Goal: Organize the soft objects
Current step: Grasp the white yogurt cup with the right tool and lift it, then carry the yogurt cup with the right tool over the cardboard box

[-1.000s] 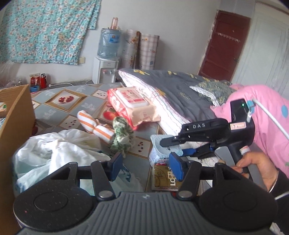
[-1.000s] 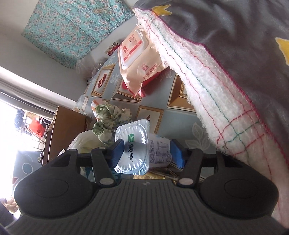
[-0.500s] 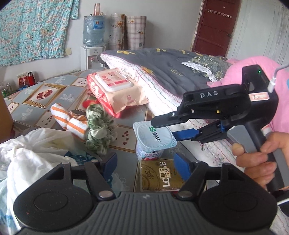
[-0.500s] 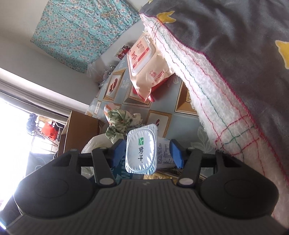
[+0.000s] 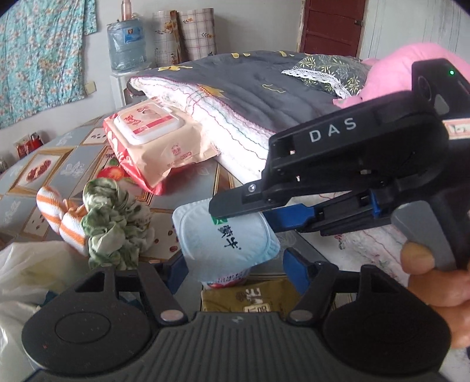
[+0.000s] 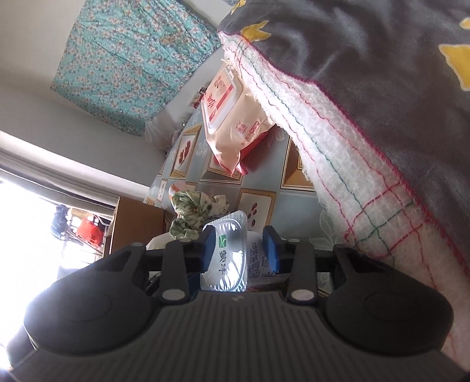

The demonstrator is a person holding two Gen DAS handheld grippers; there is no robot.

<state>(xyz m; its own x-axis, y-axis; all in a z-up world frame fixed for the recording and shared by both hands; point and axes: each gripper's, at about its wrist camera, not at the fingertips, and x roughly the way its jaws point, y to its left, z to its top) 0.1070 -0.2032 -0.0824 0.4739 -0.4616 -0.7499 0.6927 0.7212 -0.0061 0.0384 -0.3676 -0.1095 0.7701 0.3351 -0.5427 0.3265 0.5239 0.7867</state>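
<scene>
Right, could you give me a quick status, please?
Left gripper open near yogurt cup. Right gripper just closing on it, grip unconfirmed. Green scrunchie close beside.

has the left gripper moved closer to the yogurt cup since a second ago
Yes. The left gripper has come forward to the yogurt cup, its jaws now straddling it on the brown packet.

Soft daylight fills the room in the left wrist view, colours even and shadows faint, with only a shallow shade under the quilt (image 5: 264, 97). In the right wrist view a window (image 6: 26, 223) at the left edge burns out to pure white, and its glare washes over the foil lid of the yogurt cup (image 6: 229, 258), which sits slightly out of focus. Fisheye distortion bends walls and door (image 5: 332, 26) near the borders; dark vignetting clips the corners
</scene>
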